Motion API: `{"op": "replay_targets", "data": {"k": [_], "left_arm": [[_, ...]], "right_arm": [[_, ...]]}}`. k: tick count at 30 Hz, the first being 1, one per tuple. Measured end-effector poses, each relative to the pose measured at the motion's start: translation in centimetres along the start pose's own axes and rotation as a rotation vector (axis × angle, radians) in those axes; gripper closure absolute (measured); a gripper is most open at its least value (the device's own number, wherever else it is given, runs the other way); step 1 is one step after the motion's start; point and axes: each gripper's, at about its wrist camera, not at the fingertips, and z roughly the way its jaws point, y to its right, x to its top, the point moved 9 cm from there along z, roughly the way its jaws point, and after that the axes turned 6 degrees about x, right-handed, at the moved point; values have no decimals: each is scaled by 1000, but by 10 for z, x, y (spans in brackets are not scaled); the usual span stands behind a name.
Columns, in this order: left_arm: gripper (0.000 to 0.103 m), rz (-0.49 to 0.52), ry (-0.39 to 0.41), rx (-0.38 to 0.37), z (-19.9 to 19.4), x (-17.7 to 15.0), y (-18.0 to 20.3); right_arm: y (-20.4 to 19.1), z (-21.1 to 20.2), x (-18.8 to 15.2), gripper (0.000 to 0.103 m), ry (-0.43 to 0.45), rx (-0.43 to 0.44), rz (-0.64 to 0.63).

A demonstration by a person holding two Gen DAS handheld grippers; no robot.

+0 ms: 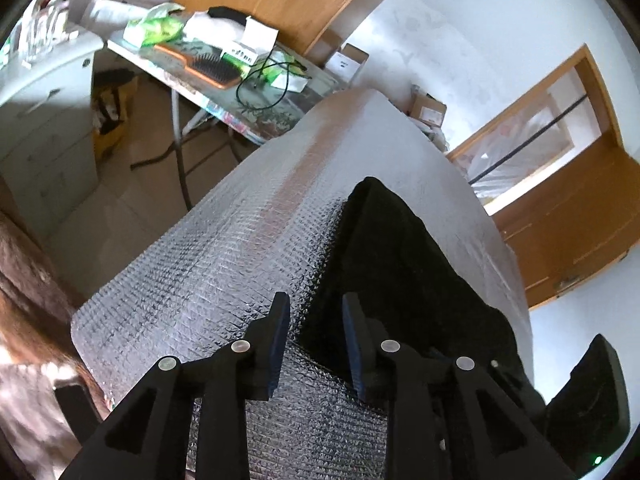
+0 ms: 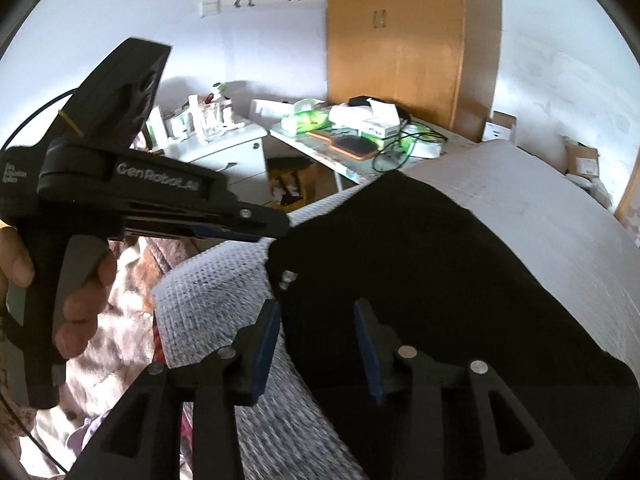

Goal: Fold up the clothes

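Note:
A black garment [image 1: 400, 248] lies folded on a silver quilted mat [image 1: 200, 272] that covers the work surface. My left gripper [image 1: 316, 308] is open just above the mat at the garment's near left edge, and no cloth is pinched between its blue pads. In the right wrist view the garment [image 2: 420, 260] fills the middle. My right gripper [image 2: 318, 312] hangs open over the garment's near left part, beside a small white tag [image 2: 287, 278]. The left gripper [image 2: 276, 226] comes in from the left, held by a hand [image 2: 84, 304], with its tips at the garment's left edge.
Behind the mat stands a cluttered folding table [image 1: 208, 80] with a hairbrush [image 1: 208, 66], boxes and cables. A white drawer cabinet [image 2: 224, 148], a wooden wardrobe [image 2: 396, 40] and cardboard boxes [image 1: 428, 110] line the walls. A brownish blanket [image 2: 120, 344] lies left of the mat.

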Motion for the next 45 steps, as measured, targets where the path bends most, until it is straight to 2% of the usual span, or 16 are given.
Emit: {"op": "replay_targets", "data": {"k": [7,10,12,13,15,19,21,27,33,39,42,45], "left_arm": [[74,-6,-29,-33,7,2,7],[74,-13,-41,-47,9,2,8],[67,-12,-47,-44,11,2,8],[65,-12,-50,-39,12,2,7],[65,-16,-59,-39,13,3,7],[65,-31,-88,-46,16,3,5],[65,-43,-102,-50,18,3,3],[64,-49,-127,-71,20,7,10],[64,-168,-194,-167,28,8,6],[64,-169,-218,-189,32,9,13],[64,-200,-220,-216,38,12,14],[64,-218,-257,-257,46,12,17]], "right_arm": [[-11,24,-3,59,-56,-76,-90],[-9,27,-4,59,-61,-95,-89],[-7,27,-4,59,-54,-94,-76],[-6,27,-4,60,-48,-95,-70],[-2,26,-4,72,-39,-115,-63],[1,25,-4,78,-30,-123,-51],[3,22,-4,85,-17,-108,-25],[10,12,-3,88,25,-51,53],[13,-1,-3,89,70,-12,93],[13,-9,-4,89,91,15,113],[12,-12,-6,89,91,25,115],[12,-17,-4,89,108,33,123]]}}
